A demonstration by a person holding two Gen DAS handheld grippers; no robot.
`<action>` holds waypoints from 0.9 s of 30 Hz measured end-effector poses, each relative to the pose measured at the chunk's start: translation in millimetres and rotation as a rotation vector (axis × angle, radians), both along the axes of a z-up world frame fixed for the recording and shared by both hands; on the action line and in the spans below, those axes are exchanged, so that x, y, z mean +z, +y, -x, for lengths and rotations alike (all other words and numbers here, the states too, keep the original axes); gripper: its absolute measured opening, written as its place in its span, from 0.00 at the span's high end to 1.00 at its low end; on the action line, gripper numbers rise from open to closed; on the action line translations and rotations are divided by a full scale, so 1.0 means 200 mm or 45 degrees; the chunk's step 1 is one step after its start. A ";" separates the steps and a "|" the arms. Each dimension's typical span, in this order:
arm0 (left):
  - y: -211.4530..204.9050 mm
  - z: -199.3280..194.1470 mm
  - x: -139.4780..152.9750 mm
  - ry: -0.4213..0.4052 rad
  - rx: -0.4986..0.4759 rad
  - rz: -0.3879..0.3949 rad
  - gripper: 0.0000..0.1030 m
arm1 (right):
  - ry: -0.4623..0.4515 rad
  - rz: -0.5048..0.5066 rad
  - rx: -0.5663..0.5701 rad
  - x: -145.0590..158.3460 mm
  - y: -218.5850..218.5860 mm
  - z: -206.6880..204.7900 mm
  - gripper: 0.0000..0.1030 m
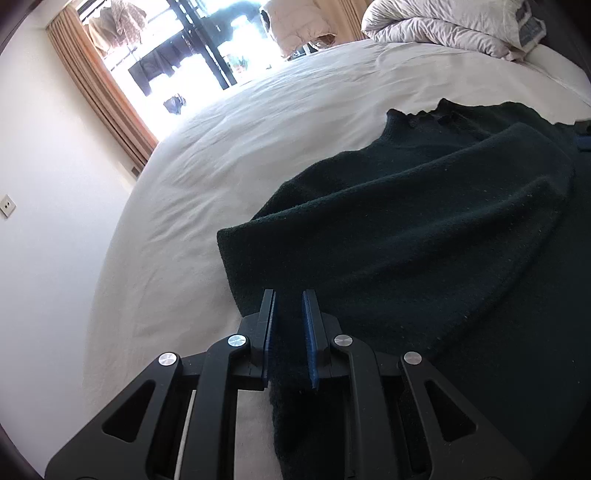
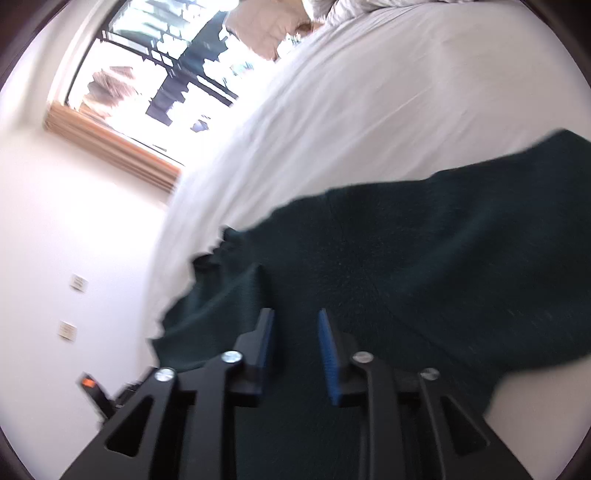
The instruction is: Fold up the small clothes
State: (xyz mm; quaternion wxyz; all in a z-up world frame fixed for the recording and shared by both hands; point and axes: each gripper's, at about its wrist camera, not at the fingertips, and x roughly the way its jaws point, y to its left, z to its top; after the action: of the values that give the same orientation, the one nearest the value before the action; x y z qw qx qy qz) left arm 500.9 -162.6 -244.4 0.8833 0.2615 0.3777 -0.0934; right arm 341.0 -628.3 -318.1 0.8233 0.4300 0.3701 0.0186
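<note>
Up close, left gripper (image 1: 289,306) nearly closed, blue pads pinching a strip of dark green knit garment (image 1: 424,236) running down between the fingers. Beyond the pinch, garment lying folded over itself on white bedsheet (image 1: 229,155), ruffled edge at the far side. Right gripper (image 2: 295,325) partly open, blue pads apart, hanging over the same dark garment (image 2: 424,258), nothing pressed between the pads; view blurred. Further out, rumpled duvet (image 1: 443,26) heaped at the far end of the bed, tan curtain (image 1: 99,85) beside a bright window (image 1: 207,48), pale wall with a small switch plate (image 1: 7,206).
</note>
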 end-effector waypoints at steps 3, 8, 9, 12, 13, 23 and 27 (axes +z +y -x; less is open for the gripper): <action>-0.06 0.10 0.07 -0.039 -0.019 0.005 0.87 | -0.143 -0.049 -0.077 0.07 -0.11 0.23 0.50; -0.23 0.29 0.19 0.019 -0.055 0.268 0.87 | -0.210 -0.132 -0.289 0.05 -0.45 0.66 0.48; -0.26 0.32 0.20 0.050 -0.063 0.337 0.87 | -0.216 -0.165 -0.357 0.02 -0.55 0.76 0.48; -0.38 0.40 0.21 0.152 -0.062 0.560 0.87 | -0.220 -0.273 -0.539 -0.08 -0.80 0.98 0.48; -0.42 0.42 0.21 0.177 -0.061 0.616 0.87 | -0.230 -0.307 -0.592 -0.10 -0.89 1.06 0.48; -0.63 0.42 0.05 0.373 0.077 0.857 0.86 | -0.257 -0.532 -0.966 -0.31 -1.44 1.42 0.46; -0.65 0.37 0.00 0.409 0.121 0.896 0.86 | -0.261 -0.508 -0.950 -0.28 -1.53 1.31 0.46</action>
State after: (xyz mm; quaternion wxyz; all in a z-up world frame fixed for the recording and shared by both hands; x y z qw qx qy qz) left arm 427.2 -291.8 -244.5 0.8519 -0.0932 0.4680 -0.2159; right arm 78.3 -933.6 -374.9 0.7069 0.6809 0.0948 -0.1664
